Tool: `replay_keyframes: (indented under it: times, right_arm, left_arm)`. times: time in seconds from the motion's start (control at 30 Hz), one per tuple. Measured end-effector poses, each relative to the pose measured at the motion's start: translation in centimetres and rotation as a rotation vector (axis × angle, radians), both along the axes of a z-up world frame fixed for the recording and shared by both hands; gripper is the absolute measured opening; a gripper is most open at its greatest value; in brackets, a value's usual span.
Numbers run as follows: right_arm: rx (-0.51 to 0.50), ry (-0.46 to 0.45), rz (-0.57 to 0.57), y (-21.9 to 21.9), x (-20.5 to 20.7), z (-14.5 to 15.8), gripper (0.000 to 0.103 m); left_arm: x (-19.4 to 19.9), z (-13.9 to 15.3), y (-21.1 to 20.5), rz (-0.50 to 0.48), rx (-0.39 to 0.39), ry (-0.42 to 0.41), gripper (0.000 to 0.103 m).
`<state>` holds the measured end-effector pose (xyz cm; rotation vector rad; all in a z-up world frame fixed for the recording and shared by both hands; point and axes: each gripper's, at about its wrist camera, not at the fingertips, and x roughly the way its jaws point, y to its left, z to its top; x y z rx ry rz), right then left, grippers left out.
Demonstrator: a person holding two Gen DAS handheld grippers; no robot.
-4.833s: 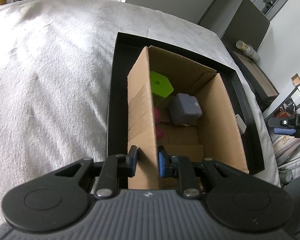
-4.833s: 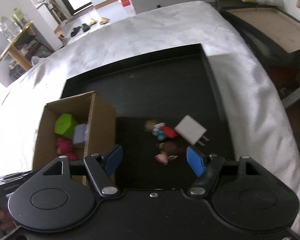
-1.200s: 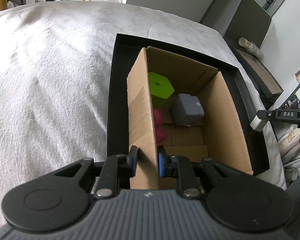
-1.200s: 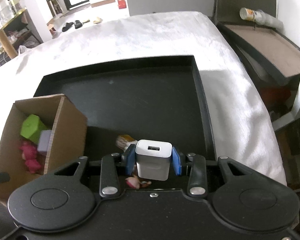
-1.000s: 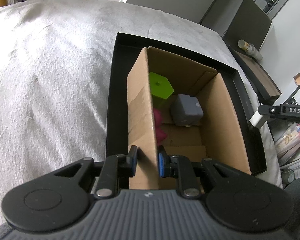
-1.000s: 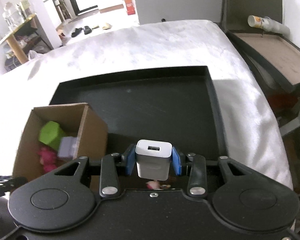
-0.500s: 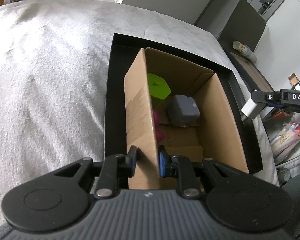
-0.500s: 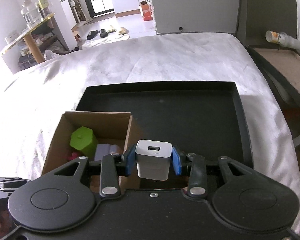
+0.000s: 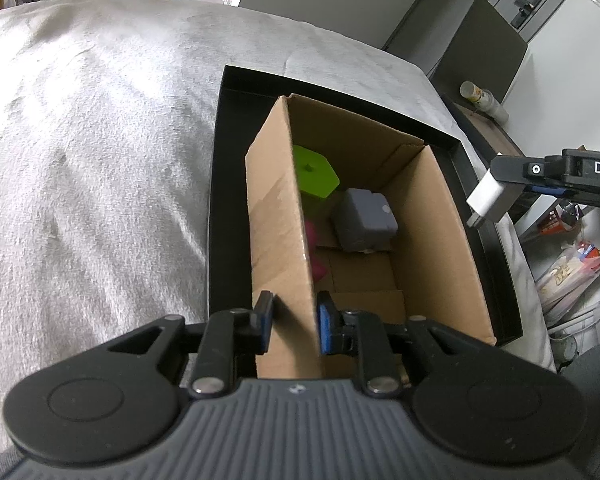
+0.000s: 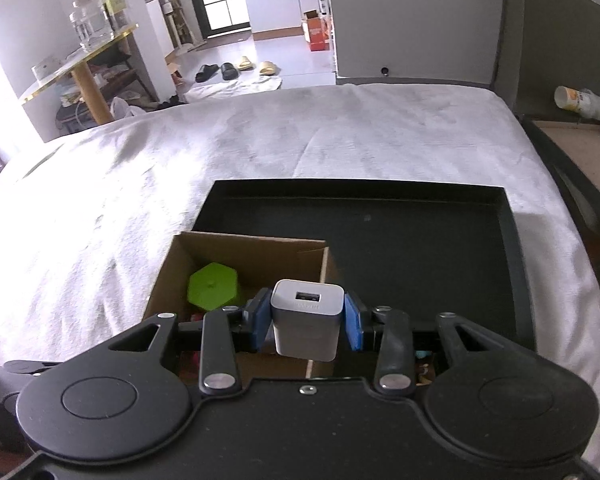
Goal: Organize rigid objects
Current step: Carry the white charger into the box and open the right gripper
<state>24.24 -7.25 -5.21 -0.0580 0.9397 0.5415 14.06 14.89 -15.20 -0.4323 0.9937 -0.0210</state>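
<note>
cardboard box (image 9: 432, 240) open on top, near floor bare, green block (image 9: 314, 174), grey cube (image 9: 364, 220) at back

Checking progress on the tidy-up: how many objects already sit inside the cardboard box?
3 visible: a green hexagonal block at the far end, a grey cube beside it, something pink against the left wall. More may be hidden.

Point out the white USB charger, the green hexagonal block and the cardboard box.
white USB charger (image 10: 306, 322): right wrist view, middle of its front face.
green hexagonal block (image 10: 211, 290): right wrist view, its flat top.
cardboard box (image 9: 277, 240): left wrist view, outer face of its left wall.
</note>
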Motion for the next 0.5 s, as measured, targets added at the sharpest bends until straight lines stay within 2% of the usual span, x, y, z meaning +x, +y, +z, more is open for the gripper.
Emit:
replay_keyframes:
  times: [0.5]
  right_arm:
    - [0.005,0.080,0.076,3.6,-1.2,-1.7,0.038]
  left_arm:
    - [0.1,0.0,0.0,0.001,-0.004,0.006,0.022]
